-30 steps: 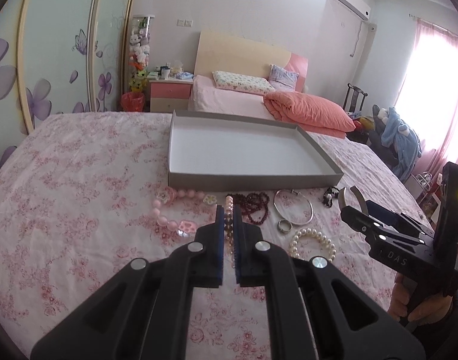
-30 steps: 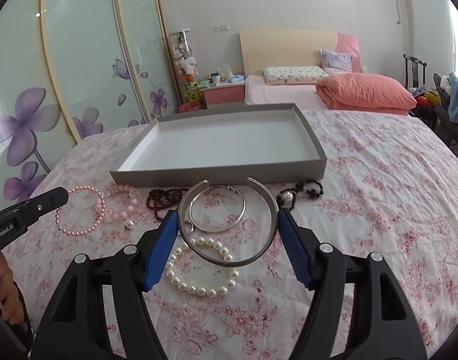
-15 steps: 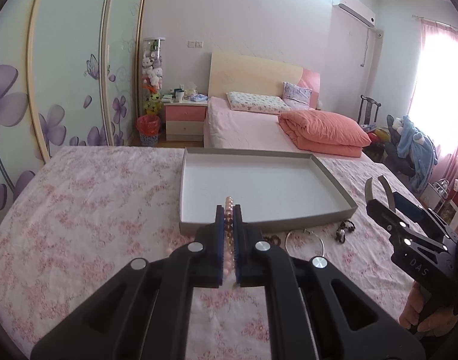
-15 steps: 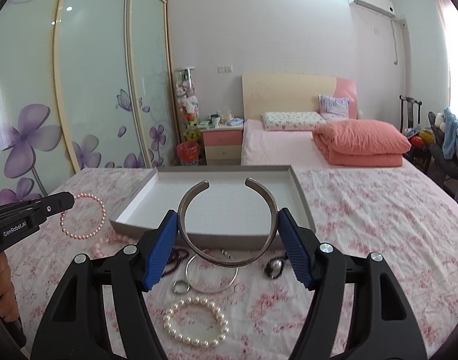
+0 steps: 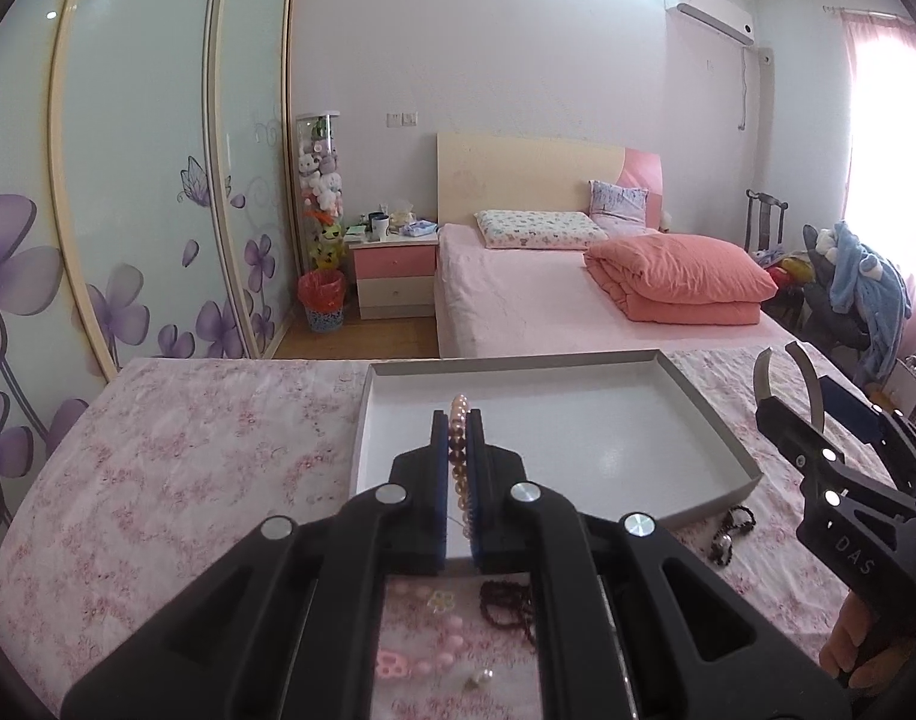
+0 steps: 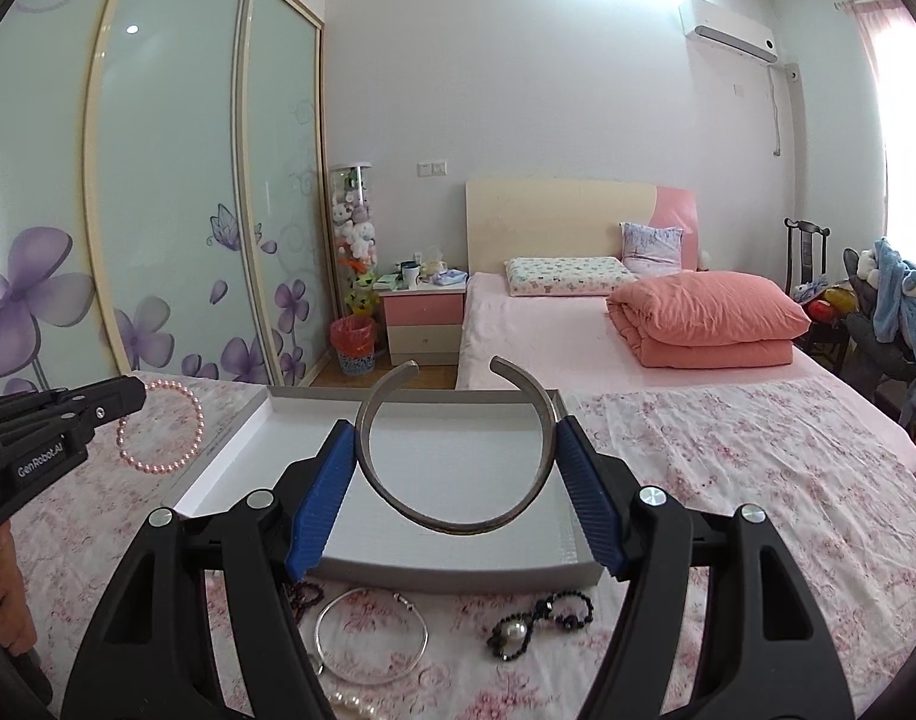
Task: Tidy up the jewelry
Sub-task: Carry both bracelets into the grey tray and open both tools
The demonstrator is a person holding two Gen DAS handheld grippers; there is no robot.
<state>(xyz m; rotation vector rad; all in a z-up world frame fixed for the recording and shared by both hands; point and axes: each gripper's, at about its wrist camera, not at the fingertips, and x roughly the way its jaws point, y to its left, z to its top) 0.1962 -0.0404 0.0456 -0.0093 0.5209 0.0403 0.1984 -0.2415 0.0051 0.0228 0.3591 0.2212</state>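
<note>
Plainly, "GenRobot.AI" left tongs (image 6: 135, 401) around pink pearl bracelet (image 6: 161, 427), "DAS" right tongs (image 6: 458, 468) around silver cuff (image 6: 458, 525)

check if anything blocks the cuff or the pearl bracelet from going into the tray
Nothing visible does. The cuff, held by the right gripper, and the pearl bracelet, held by the left gripper, hang at the open tray, whose visible floor is bare.

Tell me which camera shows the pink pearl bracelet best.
The right wrist view: the pink pearl bracelet hangs as a full loop from the shut left gripper. The left wrist view shows it only edge-on, a bead strip pinched between the pads.
</note>
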